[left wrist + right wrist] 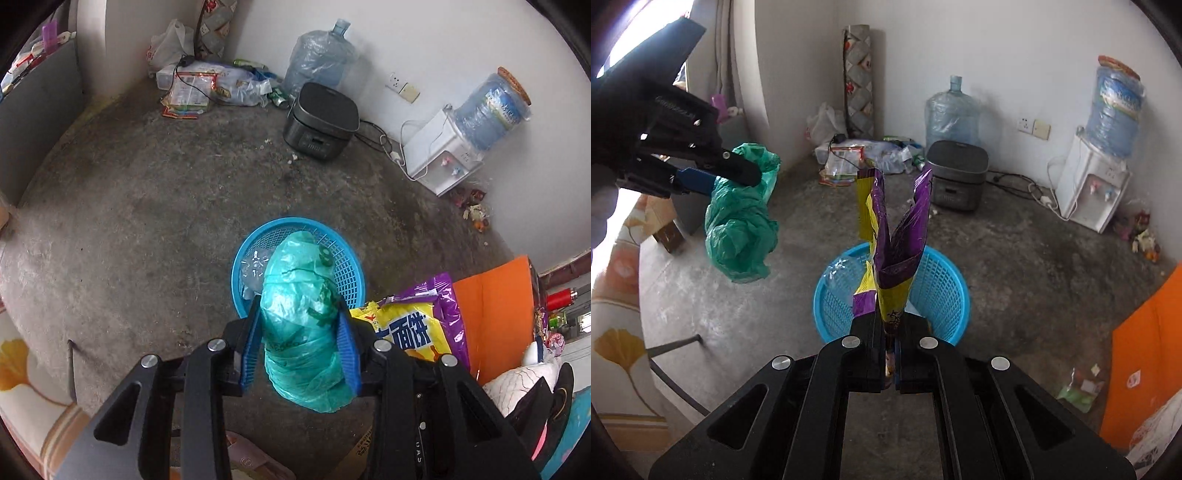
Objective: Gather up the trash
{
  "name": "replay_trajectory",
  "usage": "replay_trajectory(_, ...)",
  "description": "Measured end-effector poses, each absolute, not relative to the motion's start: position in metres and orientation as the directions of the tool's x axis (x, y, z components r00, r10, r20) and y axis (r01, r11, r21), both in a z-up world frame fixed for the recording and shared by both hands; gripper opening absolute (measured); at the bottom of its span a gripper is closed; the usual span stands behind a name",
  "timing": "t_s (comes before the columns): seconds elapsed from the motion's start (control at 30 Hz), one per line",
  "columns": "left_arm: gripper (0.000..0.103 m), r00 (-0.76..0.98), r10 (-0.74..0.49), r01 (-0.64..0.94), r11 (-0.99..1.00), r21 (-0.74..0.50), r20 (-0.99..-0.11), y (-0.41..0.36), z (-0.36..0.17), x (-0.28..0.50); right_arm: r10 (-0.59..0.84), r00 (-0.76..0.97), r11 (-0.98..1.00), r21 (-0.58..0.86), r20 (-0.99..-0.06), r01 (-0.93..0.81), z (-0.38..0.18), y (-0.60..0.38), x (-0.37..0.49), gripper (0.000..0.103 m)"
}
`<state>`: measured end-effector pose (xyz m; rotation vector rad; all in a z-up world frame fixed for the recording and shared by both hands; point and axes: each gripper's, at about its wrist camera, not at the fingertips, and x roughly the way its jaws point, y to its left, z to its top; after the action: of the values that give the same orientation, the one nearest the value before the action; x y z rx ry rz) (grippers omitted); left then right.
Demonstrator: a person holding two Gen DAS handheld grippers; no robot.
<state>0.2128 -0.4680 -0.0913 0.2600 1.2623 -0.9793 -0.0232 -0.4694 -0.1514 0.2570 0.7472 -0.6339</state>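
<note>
My left gripper [301,334] clamps a crumpled green plastic bag [303,332] above the blue mesh basket [347,273]; my right gripper [888,328], pinched tight, holds a glossy purple-yellow wrapper [894,243] over bare concrete floor [1034,266].

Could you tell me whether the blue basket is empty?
Not empty: clear plastic trash lies inside the blue basket.
</note>
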Motion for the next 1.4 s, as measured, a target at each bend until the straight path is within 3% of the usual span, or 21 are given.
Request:
replay_trajectory(0.13, 0.037, -0.042, -0.45, 0.731, 0.595, -0.334, -0.892, -0.489, -0.124, 0.226, -0.498, 0.551, 0.813, -0.138, -0.67, 0.566, -0.168, -0.467, -0.008, 0.004)
replay_trajectory(0.2, 0.047, -0.063, -0.432, 0.736, 0.589, -0.334, -0.9, -0.5, -0.14, 0.231, -0.501, 0.553, 0.826, -0.177, -0.665, 0.535, -0.184, -0.475, 0.003, 0.015)
replay_trajectory(0.27, 0.054, -0.07, -0.413, 0.719, 0.61, -0.334, -0.908, -0.507, -0.158, 0.238, -0.479, 0.523, 0.845, -0.208, -0.705, 0.493, -0.206, -0.483, 0.012, 0.054)
replay_trajectory(0.3, 0.054, -0.082, -0.416, 0.702, 0.621, -0.348, -0.906, -0.509, -0.166, 0.242, -0.465, 0.507, 0.856, -0.224, -0.726, 0.466, -0.218, -0.485, 0.015, 0.059)
replay_trajectory(0.43, 0.057, -0.122, -0.414, 0.652, 0.652, -0.387, -0.902, -0.509, -0.187, 0.246, -0.487, 0.435, 0.857, -0.319, -0.758, 0.405, -0.24, -0.48, 0.015, 0.066)
replay_trajectory(0.53, 0.058, -0.134, -0.424, 0.652, 0.643, -0.402, -0.896, -0.509, -0.185, 0.247, -0.505, 0.442, 0.842, -0.31, -0.741, 0.441, -0.237, -0.479, 0.006, 0.069)
replay_trajectory(0.67, 0.058, -0.118, -0.473, 0.648, 0.63, -0.428, -0.873, -0.506, -0.162, 0.253, -0.496, 0.463, 0.826, -0.234, -0.735, 0.513, -0.231, -0.496, 0.006, 0.069)
replay_trajectory(0.8, 0.059, -0.072, -0.532, 0.686, 0.587, -0.429, -0.844, -0.494, -0.114, 0.262, -0.421, 0.538, 0.81, -0.036, -0.731, 0.585, -0.217, -0.517, 0.003, 0.067)
replay_trajectory(0.97, 0.062, 0.013, -0.556, 0.739, 0.565, -0.366, -0.831, -0.451, -0.054, 0.281, -0.295, 0.625, 0.731, 0.25, -0.723, 0.635, -0.209, -0.55, -0.006, 0.044)
replay_trajectory(1.13, 0.062, 0.108, -0.519, 0.744, 0.608, -0.277, -0.848, -0.381, -0.018, 0.299, -0.236, 0.465, 0.676, 0.2, -0.853, 0.709, -0.263, -0.574, 0.037, 0.028)
replay_trajectory(1.3, 0.062, 0.17, -0.475, 0.678, 0.692, -0.248, -0.863, -0.303, -0.002, 0.31, -0.177, 0.201, 0.632, 0.045, -0.964, 0.773, -0.343, -0.588, 0.063, 0.022)
replay_trajectory(1.4, 0.062, 0.213, -0.438, 0.632, 0.744, -0.219, -0.874, -0.26, 0.002, 0.31, -0.181, 0.195, 0.584, 0.055, -0.964, 0.81, -0.348, -0.594, 0.055, 0.022)
